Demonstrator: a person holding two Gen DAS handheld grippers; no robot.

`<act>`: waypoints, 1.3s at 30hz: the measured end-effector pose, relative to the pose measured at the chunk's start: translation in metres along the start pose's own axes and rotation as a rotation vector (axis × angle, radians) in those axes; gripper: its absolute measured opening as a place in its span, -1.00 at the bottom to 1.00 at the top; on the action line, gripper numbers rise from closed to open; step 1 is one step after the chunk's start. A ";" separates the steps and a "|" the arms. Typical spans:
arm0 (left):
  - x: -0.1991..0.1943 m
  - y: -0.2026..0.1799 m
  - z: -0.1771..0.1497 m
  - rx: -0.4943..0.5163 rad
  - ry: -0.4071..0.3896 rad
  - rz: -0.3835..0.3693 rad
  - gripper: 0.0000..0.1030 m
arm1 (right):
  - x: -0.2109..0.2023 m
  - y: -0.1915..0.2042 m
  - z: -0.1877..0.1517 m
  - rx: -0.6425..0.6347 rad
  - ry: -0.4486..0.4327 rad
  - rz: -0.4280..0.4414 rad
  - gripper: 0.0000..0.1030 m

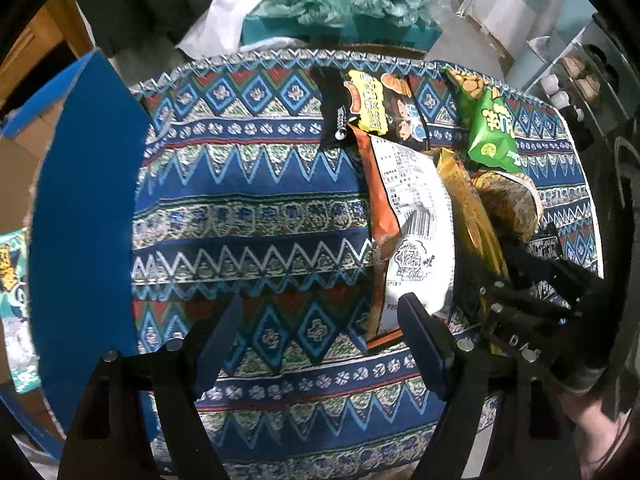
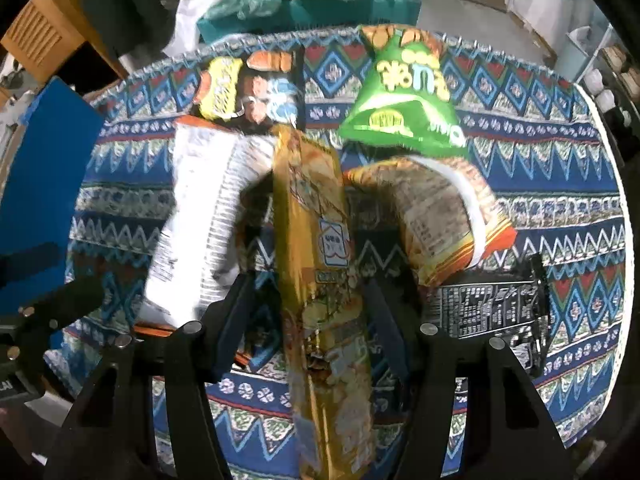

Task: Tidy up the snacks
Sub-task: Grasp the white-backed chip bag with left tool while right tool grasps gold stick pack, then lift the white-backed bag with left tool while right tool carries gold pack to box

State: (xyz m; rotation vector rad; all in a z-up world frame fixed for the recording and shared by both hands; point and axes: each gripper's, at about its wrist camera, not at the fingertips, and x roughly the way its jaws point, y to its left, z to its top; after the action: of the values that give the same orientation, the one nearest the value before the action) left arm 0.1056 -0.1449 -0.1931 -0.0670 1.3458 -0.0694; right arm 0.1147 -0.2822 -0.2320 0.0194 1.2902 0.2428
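Observation:
Several snack bags lie on a patterned cloth [image 1: 248, 184]. In the right wrist view a long yellow snack bag [image 2: 316, 240] stands between my right gripper's [image 2: 310, 296] fingers, which are spread either side of it; contact is unclear. A white and orange bag [image 2: 200, 216] lies left of it, an orange-brown bag [image 2: 436, 216] right, a black bag [image 2: 252, 88] and a green bag [image 2: 404, 100] beyond, a flat black packet [image 2: 492, 308] at right. My left gripper [image 1: 320, 320] is open and empty above the cloth, its right finger by the white and orange bag [image 1: 412, 232].
A blue cardboard box [image 1: 80, 216] stands at the cloth's left edge, with a teal packet [image 1: 16, 300] inside it. Plastic bags and a teal box [image 1: 340, 4] sit behind the table. A shelf with small white items [image 1: 568, 92] is at far right.

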 end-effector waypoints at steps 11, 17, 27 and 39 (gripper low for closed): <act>0.018 -0.020 0.019 -0.040 0.027 -0.058 0.57 | 0.003 -0.009 -0.006 -0.005 -0.024 0.010 -0.31; 0.028 -0.037 0.034 -0.040 0.028 -0.062 0.68 | -0.023 -0.017 -0.003 0.031 -0.088 0.026 -0.31; 0.053 -0.054 0.045 -0.017 0.057 -0.037 0.68 | -0.042 -0.046 -0.012 0.102 -0.121 0.039 -0.31; 0.057 -0.045 0.040 -0.016 0.067 -0.095 -0.23 | -0.046 -0.041 -0.011 0.100 -0.127 0.047 -0.31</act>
State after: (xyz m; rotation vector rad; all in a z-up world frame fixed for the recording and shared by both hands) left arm 0.1570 -0.1945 -0.2359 -0.1431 1.4096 -0.1415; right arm 0.0990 -0.3323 -0.1978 0.1480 1.1756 0.2141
